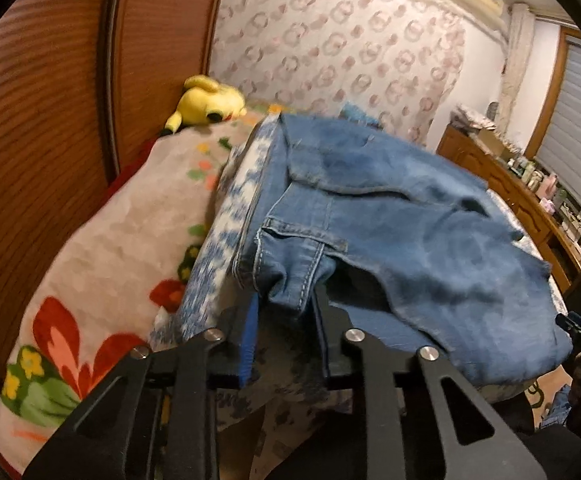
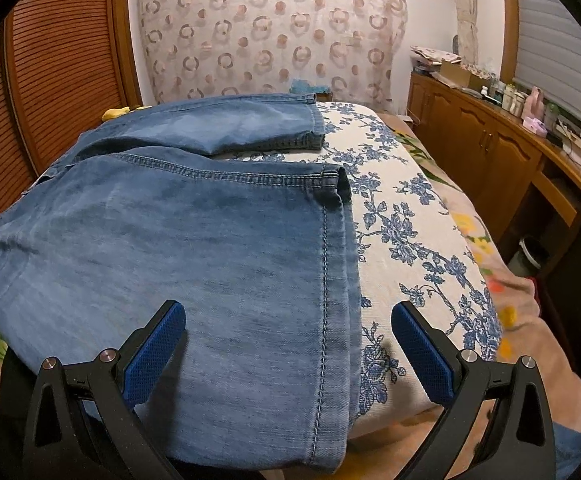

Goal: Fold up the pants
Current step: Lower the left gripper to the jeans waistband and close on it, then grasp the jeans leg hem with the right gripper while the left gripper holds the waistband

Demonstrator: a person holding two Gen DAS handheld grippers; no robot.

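Note:
Blue denim pants [image 2: 194,248] lie on a white cloth with blue flowers [image 2: 402,216] on the bed, the two legs spread apart with hems toward the right. My right gripper [image 2: 288,344] is open, its blue pads on either side of the near leg's edge, just above it. In the left wrist view my left gripper [image 1: 284,300] is shut on the waistband end of the pants [image 1: 390,208] and holds it lifted, the denim draping to the right. The right gripper [image 1: 578,328] shows at the far right edge.
A floral fleece blanket [image 1: 102,264] covers the bed to the left, with a yellow plush toy [image 1: 210,100] near a wooden louvred door [image 1: 42,120]. A wooden sideboard [image 2: 490,144] with bottles and boxes runs along the right. A patterned curtain [image 2: 274,28] hangs behind.

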